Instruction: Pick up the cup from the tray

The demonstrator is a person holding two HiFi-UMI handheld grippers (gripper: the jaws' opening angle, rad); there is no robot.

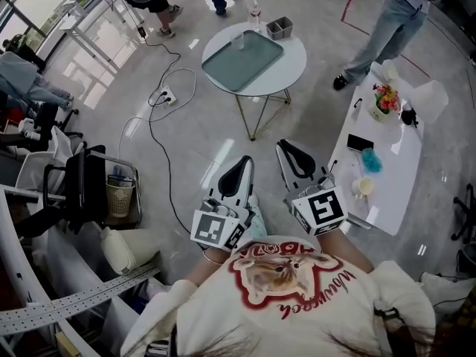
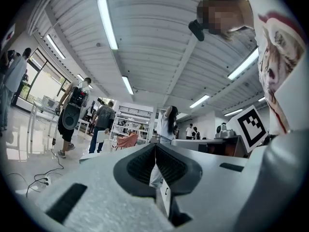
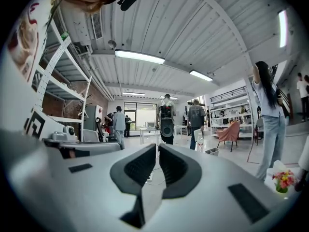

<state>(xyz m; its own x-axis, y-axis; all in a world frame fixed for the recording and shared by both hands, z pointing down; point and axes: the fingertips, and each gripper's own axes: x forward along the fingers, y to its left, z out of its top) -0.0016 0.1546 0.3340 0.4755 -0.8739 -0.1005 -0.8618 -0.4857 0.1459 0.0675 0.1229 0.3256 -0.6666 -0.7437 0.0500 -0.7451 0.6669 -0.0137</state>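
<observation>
In the head view a grey-green tray [image 1: 242,59] lies on a round white table [image 1: 290,62] some way ahead on the floor. A small clear cup [image 1: 238,42] stands near the tray's far edge. My left gripper [image 1: 242,162] and right gripper [image 1: 283,147] are held side by side close to my chest, well short of the table and pointing toward it. Both are shut with nothing between their jaws. The left gripper view shows the left gripper [image 2: 155,147] with its tips meeting. The right gripper [image 3: 158,150] looks the same in its own view. Neither gripper view shows the cup.
A bottle [image 1: 256,12] and a grey box [image 1: 280,27] stand on the round table beyond the tray. A long white table [image 1: 379,199] at right carries flowers [image 1: 385,97], a phone [image 1: 360,143] and a mug [image 1: 363,187]. A power strip [image 1: 166,95] with cables lies on the floor at left. People stand beyond the table.
</observation>
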